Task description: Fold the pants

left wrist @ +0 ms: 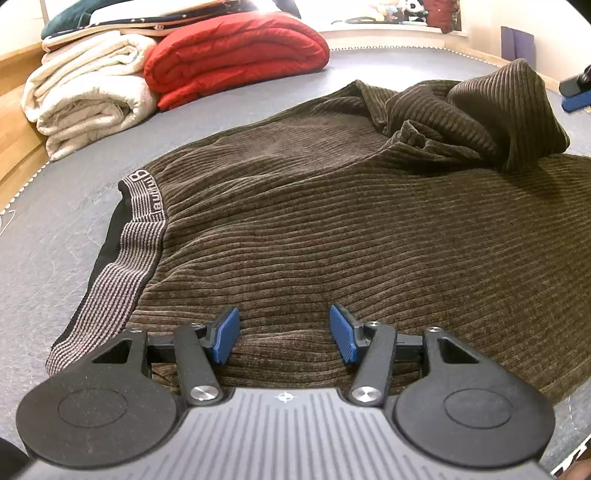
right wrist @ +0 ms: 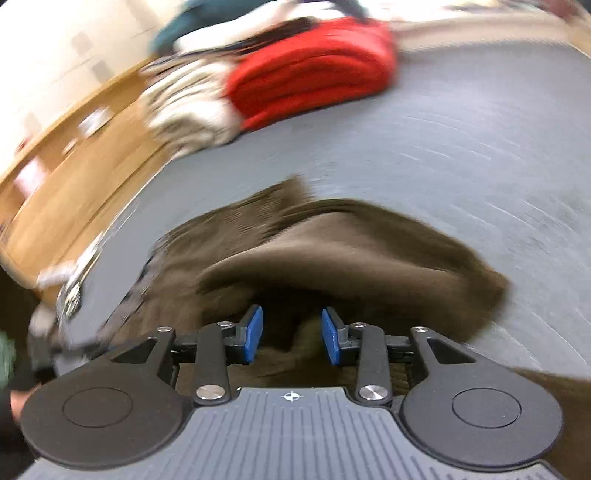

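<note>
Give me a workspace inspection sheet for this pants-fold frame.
Surface: grey bed cover, flat.
Job's things: brown ribbed pants spread out, striped waistband at left, far part bunched up.
Clutter: red quilt and cream blanket, folded, apart from the pants.
Grippers: left hand-held gripper open over the pants; right hand-held gripper open, cloth between pads, view blurred.
Cables: nothing seen.
Surroundings: wooden bed frame.

A home bedroom: mattress (left wrist: 332,70), folded duvets (left wrist: 236,55), plush toys (left wrist: 402,11).
</note>
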